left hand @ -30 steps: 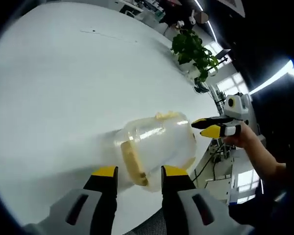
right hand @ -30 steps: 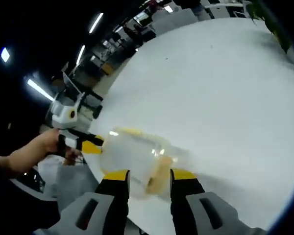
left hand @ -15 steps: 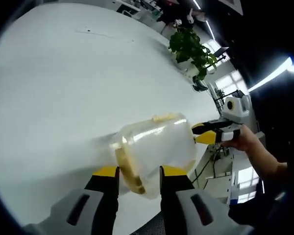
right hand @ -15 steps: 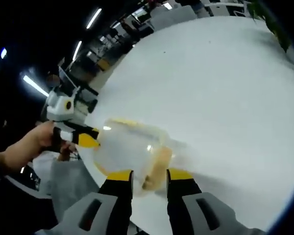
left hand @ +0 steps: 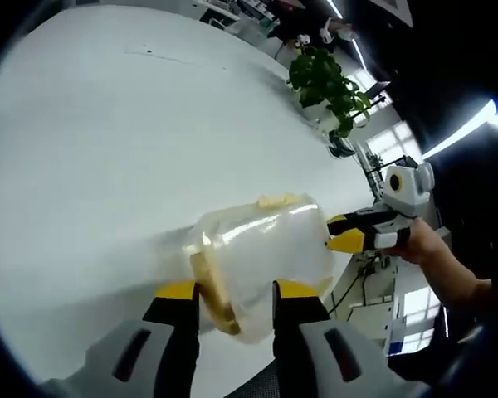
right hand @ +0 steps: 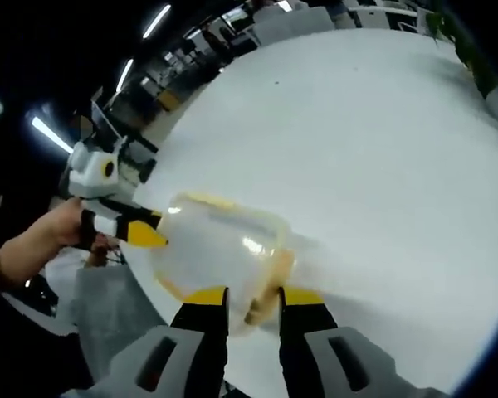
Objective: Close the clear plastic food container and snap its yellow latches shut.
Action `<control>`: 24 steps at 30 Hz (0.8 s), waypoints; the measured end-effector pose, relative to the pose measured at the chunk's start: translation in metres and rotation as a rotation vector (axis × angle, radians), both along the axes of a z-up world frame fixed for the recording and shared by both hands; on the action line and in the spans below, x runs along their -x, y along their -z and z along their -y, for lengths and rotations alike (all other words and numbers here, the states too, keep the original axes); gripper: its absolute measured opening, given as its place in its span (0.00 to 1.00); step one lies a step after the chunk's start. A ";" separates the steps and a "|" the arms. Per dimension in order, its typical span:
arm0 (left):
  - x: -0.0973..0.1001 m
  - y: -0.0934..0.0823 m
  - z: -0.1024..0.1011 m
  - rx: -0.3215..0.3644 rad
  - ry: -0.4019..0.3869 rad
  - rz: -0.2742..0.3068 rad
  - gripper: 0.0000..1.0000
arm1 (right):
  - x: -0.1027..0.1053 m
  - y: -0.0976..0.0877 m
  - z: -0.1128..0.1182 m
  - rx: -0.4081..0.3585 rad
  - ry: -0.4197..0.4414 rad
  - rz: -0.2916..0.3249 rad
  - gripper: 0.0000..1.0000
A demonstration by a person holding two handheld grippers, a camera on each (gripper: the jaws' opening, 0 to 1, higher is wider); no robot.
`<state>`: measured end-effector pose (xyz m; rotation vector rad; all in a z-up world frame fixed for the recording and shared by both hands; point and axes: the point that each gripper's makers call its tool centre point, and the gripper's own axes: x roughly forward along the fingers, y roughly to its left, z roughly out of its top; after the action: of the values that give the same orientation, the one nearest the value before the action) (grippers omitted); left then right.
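The clear plastic food container (left hand: pixel 261 257) with yellow latches (left hand: pixel 212 286) is pinched between both grippers' jaws – left gripper (left hand: pixel 231 292), right gripper (right hand: pixel 243 296) – above the white worktop (left hand: pixel 108 149); a green potted plant (left hand: pixel 325 83) is seen in the left gripper view.

One clear plastic food container (left hand: pixel 261 249) with two yellow latches showing, one white table (left hand: pixel 100 149), one potted plant (left hand: pixel 325 87) far right, two grippers, left gripper (left hand: pixel 232 292), right gripper (right hand: pixel 244 293), one hand (left hand: pixel 423 249)
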<state>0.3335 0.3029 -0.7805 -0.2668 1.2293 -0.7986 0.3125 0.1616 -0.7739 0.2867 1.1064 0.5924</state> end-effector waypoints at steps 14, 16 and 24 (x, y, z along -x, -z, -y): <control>0.007 -0.009 -0.014 0.023 -0.018 -0.042 0.26 | -0.007 -0.002 -0.003 0.014 -0.014 0.003 0.18; 0.005 -0.008 -0.015 0.033 -0.024 -0.041 0.27 | -0.006 -0.001 -0.003 0.014 -0.026 0.001 0.18; 0.003 -0.003 -0.009 0.024 -0.020 -0.045 0.29 | -0.004 -0.002 -0.004 0.074 -0.058 -0.028 0.19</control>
<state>0.3309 0.3122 -0.7773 -0.3178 1.2585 -0.7943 0.3165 0.1660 -0.7719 0.2000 1.1645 0.5994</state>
